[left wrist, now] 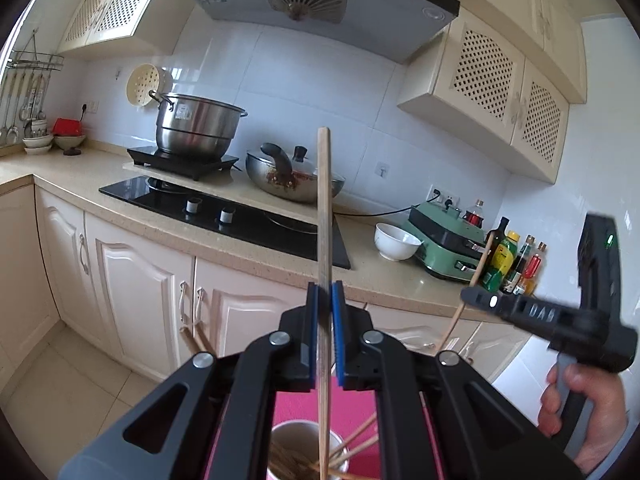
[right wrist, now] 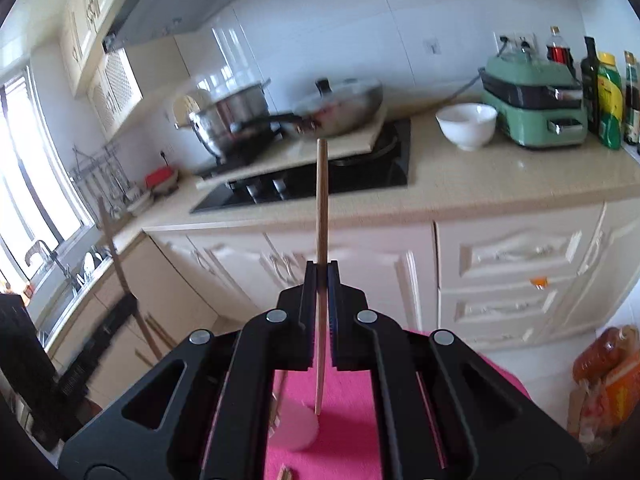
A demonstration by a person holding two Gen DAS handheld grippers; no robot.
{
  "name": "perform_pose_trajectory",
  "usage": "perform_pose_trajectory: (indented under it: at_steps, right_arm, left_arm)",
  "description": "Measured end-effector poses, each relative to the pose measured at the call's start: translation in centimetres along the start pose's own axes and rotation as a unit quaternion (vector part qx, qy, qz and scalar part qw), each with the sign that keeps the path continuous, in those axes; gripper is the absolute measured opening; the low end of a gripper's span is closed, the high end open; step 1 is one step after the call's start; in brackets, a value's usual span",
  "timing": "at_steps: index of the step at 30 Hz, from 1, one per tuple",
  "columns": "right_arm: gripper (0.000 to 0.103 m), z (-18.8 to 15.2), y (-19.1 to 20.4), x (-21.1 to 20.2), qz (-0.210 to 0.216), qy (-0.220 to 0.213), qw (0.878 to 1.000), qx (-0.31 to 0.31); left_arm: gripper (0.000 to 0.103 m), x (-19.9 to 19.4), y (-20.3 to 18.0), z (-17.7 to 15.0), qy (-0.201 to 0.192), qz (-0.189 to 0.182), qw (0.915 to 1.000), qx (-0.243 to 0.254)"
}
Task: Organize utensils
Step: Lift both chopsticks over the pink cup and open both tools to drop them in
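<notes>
Two chopsticks are up in the air — one in each gripper. The left gripper (left wrist: pixel 325 288) is clamped on a wooden chopstick (left wrist: pixel 324 208) that stands nearly upright between its blue pads (left wrist: pixel 338 320), its top end rising in front of the black cooktop (left wrist: pixel 224 216) and its lower end dipping into the cup (left wrist: pixel 296 432) below, where more chopsticks (left wrist: pixel 356 440) lie crossed (the cup sits on a pink surface (left wrist: pixel 352 408), mostly hidden by the gripper body). Over on the right, the right gripper (right wrist: pixel 322 276) is clenched on its own chopstick (right wrist: pixel 321 200), also close to upright, with the lower tip hanging just above the pink surface beside a pale, blurred cup (right wrist: pixel 298 424). In the left wrist view that right gripper shows at the right edge, a hand (left wrist: pixel 576 400) wrapped round its handle. Farther off, along the beige counter (left wrist: pixel 96 176): a steel pot (left wrist: pixel 200 128) on an induction plate at the left, a wok (left wrist: pixel 292 176) with a lid in the middle, then a white bowl (left wrist: pixel 396 242), a green appliance (left wrist: pixel 444 240) and a cluster of bottles (left wrist: pixel 512 260) towards the right.
</notes>
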State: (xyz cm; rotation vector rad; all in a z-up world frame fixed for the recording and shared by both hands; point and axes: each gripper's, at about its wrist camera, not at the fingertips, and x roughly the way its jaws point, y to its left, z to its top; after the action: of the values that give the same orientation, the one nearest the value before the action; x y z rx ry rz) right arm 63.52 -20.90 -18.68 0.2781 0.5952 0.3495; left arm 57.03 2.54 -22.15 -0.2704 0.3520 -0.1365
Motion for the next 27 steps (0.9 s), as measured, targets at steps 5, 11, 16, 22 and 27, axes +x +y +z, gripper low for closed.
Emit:
perform_pose_trajectory:
  at_steps: [5, 11, 16, 22, 27]
  right_arm:
    - [0.005, 1.4, 1.2, -0.1, 0.017, -0.033, 0.999, -0.008]
    - [0.005, 1.2, 2.7, 0.3, 0.06, -0.032, 0.998, -0.003]
    - [0.005, -0.7, 4.4, 1.6, 0.066, -0.002, 0.997, -0.03]
    - [0.005, -2.7, 5.5, 2.5, 0.064, 0.019, 0.995, -0.073]
    - [0.005, -3.9, 6.2, 2.5, 0.054, 0.025, 0.993, -0.099]
  left_arm:
    - [0.007, 1.5, 0.0, -0.6, -0.001, 0.005, 1.0, 0.001]
    - [0.007, 2.7, 0.4, -2.2, 0.01, 0.013, 0.9999, 0.005]
    - [0.007, 3.3, 0.4, -3.7, 0.022, 0.02, 0.9995, 0.012]
    - [0.007, 3.3, 0.6, -4.8, 0.036, 0.029, 0.9987, 0.019]
    - [0.007, 2.9, 0.5, -5.2, 0.056, 0.033, 0.9977, 0.016]
